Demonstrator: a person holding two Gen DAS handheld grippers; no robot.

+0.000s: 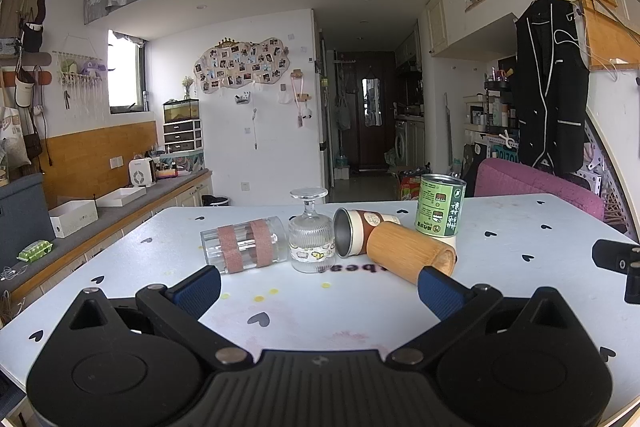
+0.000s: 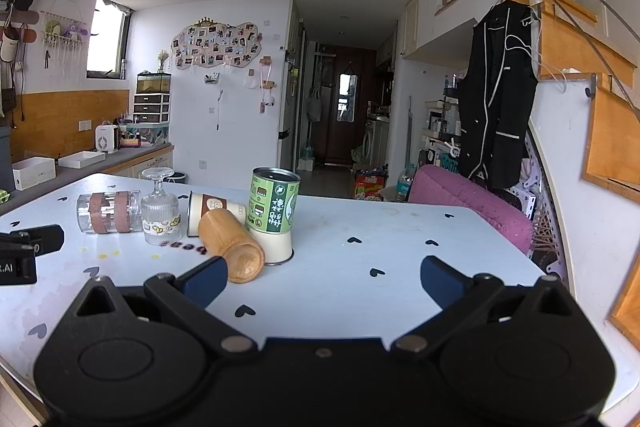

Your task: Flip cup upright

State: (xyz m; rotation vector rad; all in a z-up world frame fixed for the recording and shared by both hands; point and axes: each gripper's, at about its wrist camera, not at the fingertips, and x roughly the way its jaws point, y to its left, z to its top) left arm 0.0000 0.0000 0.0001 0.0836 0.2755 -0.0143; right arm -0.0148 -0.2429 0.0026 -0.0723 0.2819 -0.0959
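From the left wrist view, I hold the left gripper [image 1: 319, 291] wide open and empty above the counter [image 1: 500, 227]; nothing is grasped yet, so I judge this the approach. Ahead of it lie a clear taped cup [image 1: 244, 245] and a bamboo cup [image 1: 410, 251] on their sides, with an inverted ribbed glass [image 1: 311, 239] between.

From the right wrist view, the right gripper [image 2: 322, 283] is also spread and empty. The bamboo cup [image 2: 231, 245] lies just ahead of its left finger, mouth toward me. Next I need to straddle one cup.

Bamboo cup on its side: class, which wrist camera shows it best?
The right wrist view: the bamboo cup lies unobstructed, its round end facing the camera. In the left wrist view, a gripper finger hides part of that end.
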